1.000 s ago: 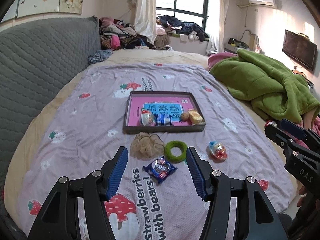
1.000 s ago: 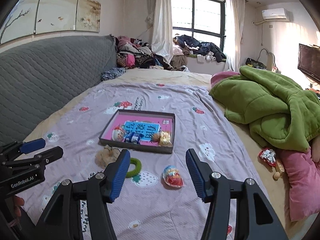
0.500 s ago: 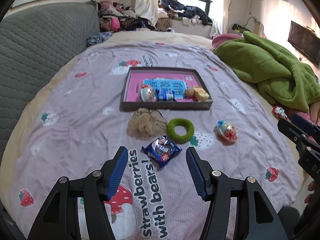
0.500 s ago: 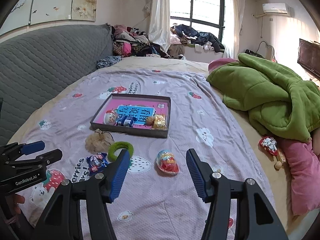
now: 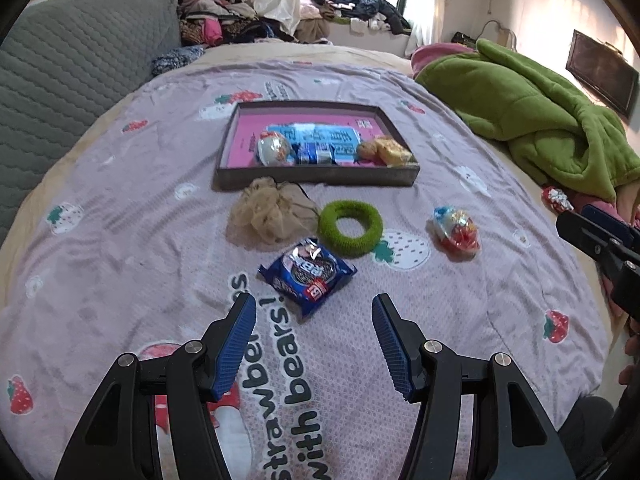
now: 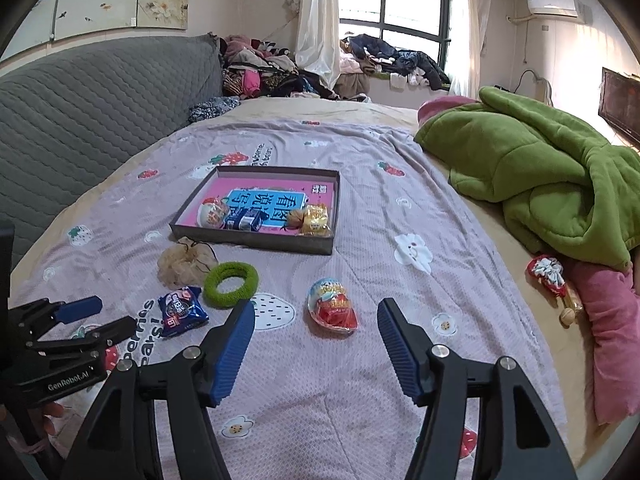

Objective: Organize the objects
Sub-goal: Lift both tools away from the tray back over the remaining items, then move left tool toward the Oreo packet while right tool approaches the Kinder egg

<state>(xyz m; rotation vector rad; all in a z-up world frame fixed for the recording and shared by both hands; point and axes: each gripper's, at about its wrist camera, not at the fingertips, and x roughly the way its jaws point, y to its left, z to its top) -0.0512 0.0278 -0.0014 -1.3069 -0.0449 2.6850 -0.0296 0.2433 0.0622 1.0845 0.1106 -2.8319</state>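
On the purple bedspread lie a blue cookie packet (image 5: pixel 307 273) (image 6: pixel 182 311), a green fuzzy ring (image 5: pixel 350 228) (image 6: pixel 231 283), a beige mesh pouch (image 5: pixel 272 212) (image 6: pixel 185 265) and an egg-shaped toy (image 5: pixel 457 232) (image 6: pixel 332 306). A dark tray (image 5: pixel 316 178) (image 6: pixel 256 240) beyond them holds an egg toy, a small blue packet and gold snacks. My left gripper (image 5: pixel 314 312) hangs open just short of the cookie packet. My right gripper (image 6: pixel 316 318) has the egg toy ahead of its gap, its jaws opening, nothing between them.
A green blanket (image 6: pixel 540 172) and a pink pillow (image 6: pixel 612 320) are piled on the right. A small red-and-white toy (image 6: pixel 548 276) lies by the pillow. A grey quilted headboard (image 6: pixel 80 100) runs along the left. Clothes are heaped at the far end.
Both grippers have sunk toward the bedspread and tilted down. The cookie packet now lies nearer the left fingertips, the egg toy nearer the right ones. The right jaws have spread slightly.
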